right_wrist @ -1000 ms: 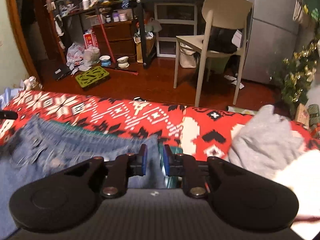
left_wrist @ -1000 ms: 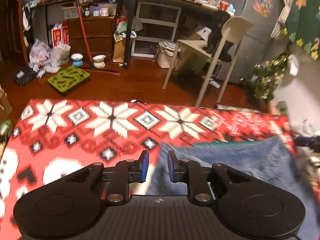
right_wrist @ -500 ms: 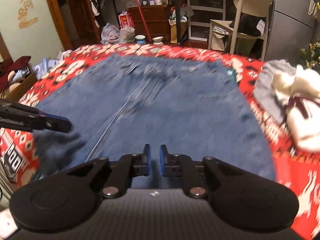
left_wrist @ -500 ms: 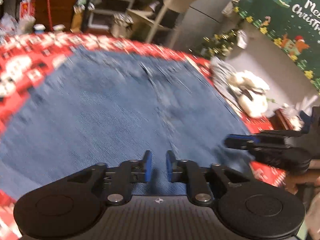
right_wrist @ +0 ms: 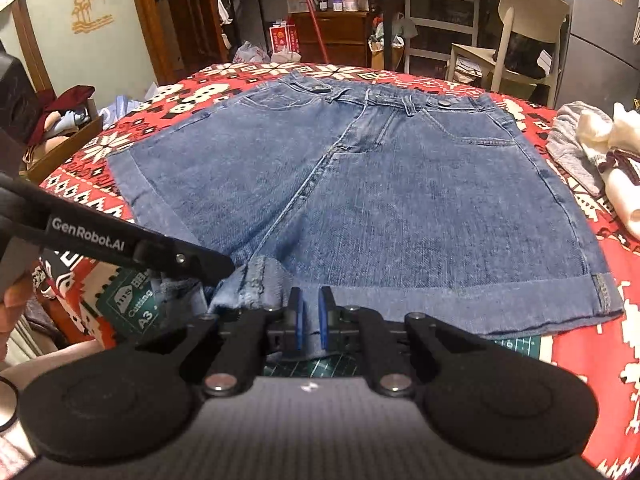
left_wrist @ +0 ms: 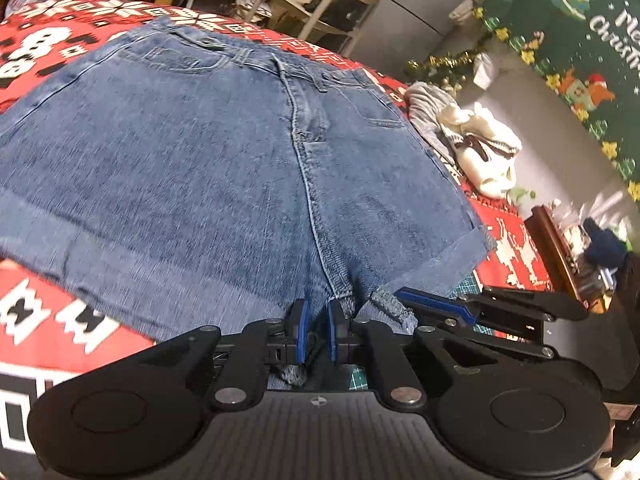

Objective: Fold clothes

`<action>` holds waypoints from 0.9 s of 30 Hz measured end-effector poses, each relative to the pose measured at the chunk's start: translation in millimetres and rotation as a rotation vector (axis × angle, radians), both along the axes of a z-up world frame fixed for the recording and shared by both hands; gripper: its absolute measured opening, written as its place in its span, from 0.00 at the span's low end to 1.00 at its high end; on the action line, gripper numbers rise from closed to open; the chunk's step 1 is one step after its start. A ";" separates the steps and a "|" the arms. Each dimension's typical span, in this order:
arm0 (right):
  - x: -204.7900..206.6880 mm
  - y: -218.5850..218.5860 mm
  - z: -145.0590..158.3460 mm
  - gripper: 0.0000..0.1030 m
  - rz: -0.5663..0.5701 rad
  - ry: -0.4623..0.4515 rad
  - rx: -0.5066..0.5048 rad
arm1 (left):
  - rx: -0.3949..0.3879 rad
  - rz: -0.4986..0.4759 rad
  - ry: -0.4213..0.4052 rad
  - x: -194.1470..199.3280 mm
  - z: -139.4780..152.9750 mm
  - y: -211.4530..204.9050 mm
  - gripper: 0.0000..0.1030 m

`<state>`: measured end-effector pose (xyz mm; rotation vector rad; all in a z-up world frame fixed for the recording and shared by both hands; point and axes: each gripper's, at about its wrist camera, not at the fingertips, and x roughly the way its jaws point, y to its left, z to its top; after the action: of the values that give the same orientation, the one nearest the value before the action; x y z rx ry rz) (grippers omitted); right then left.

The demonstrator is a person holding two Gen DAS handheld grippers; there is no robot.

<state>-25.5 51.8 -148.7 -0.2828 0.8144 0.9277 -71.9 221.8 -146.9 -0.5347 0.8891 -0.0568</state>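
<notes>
The denim shorts [right_wrist: 360,200] lie spread flat, front up, on the red patterned cloth [right_wrist: 132,120], waistband at 12 o'clock and cuffed hems at 6, toward both tools. Nothing is folded over except a bit of cuff near the crotch, turned up and bunched.

The left gripper [left_wrist: 316,332] sits at the crotch hem with its fingers a narrow gap apart; denim runs under them, but I cannot tell whether they pinch it. The right gripper [right_wrist: 309,320] sits at the near hem at 6 o'clock, likewise narrowly parted over the cuff edge, grip unclear.

I judge this a spread-and-square stage: the shorts are laid out ready for a lengthwise fold. That would call for a firm pinch on one leg's hem and side, carried across to meet the other leg.

A pile of clothes [right_wrist: 592,152] waits at 3 o'clock.

Readable: "GenRobot.AI" on the left tool's arm, "Cutting" and "A3" on the green mat [right_wrist: 132,304].
</notes>
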 end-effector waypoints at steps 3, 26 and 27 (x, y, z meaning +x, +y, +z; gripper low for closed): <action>-2.9 -6.1 3.6 0.08 -0.007 0.014 0.028 | -0.021 0.025 -0.003 -6.9 3.4 3.1 0.09; -4.9 3.0 13.8 0.10 0.025 0.065 0.101 | -0.090 0.131 -0.018 -36.0 13.0 23.6 0.14; -4.8 0.6 15.9 0.10 0.023 0.065 0.106 | -0.084 0.159 -0.030 -40.8 16.5 29.0 0.17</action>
<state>-30.3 52.4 -132.9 -0.1707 0.8203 1.0029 -112.8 250.8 -130.4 -0.6802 0.8147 0.0426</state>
